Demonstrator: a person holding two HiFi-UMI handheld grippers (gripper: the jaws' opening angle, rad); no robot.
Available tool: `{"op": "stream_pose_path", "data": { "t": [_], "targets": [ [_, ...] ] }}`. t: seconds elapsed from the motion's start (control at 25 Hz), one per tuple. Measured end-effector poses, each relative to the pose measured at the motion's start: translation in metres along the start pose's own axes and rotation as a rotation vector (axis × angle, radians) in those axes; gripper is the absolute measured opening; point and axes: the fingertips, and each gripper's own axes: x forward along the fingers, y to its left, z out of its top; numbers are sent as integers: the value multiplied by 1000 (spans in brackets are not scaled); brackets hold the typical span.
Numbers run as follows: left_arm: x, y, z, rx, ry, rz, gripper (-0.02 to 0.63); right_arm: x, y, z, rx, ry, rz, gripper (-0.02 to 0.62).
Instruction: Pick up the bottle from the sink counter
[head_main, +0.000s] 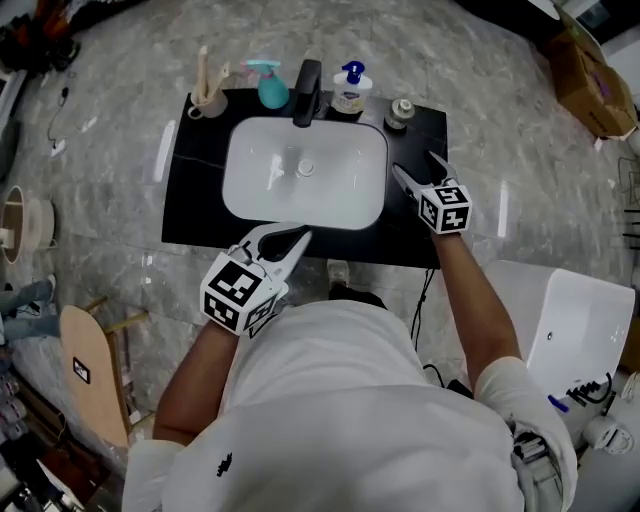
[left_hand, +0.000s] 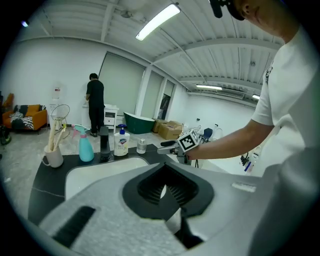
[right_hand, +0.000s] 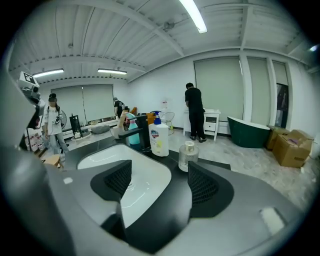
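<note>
The print on the pump bottle (head_main: 350, 92) is too small to read, and the faucet (head_main: 307, 92) hides part of the far rim of the sink (head_main: 340, 185). The cardboard box (head_main: 592, 80) at the far right is cut by the picture's edge

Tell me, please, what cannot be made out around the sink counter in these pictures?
1. Print on the pump bottle: too small in every view.
2. Fill level of the small clear bottle: too small and glary in the right gripper view.
3. Near part of the basin: hidden by the left gripper in its own view.
4. Front edge of the counter: partly hidden by that gripper in the head view.
</note>
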Motion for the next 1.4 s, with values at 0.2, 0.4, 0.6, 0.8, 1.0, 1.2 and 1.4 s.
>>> {"op": "stream_pose_path", "data": {
  "t": [0.2, 0.4, 0.6, 0.8, 1.0, 1.2, 1.4],
  "targets": [
    [24, 18, 13, -29, 12, 52, 6, 51, -42, -1, 18, 28, 12, 376],
    [44, 30, 18, -59, 26, 89, 6, 98, -71, 0, 28, 40, 16, 385],
    [56, 40, 19, -90, 45, 122, 6, 135, -87, -5, 36, 58, 26, 394],
    [64, 50, 17, -119, 61, 143, 6, 161, -98, -8, 32, 64, 30, 402],
    [65, 56, 14, -134, 77, 161, 6, 179, -99, -6, 23, 62, 45, 402],
    [67, 60, 11, -148, 87, 174, 6, 190, -101, -6, 23, 58, 55, 400],
    [69, 61, 9, -157, 89, 182, 6, 198, -98, -8, -17, 67, 63, 373]
  ]
}}
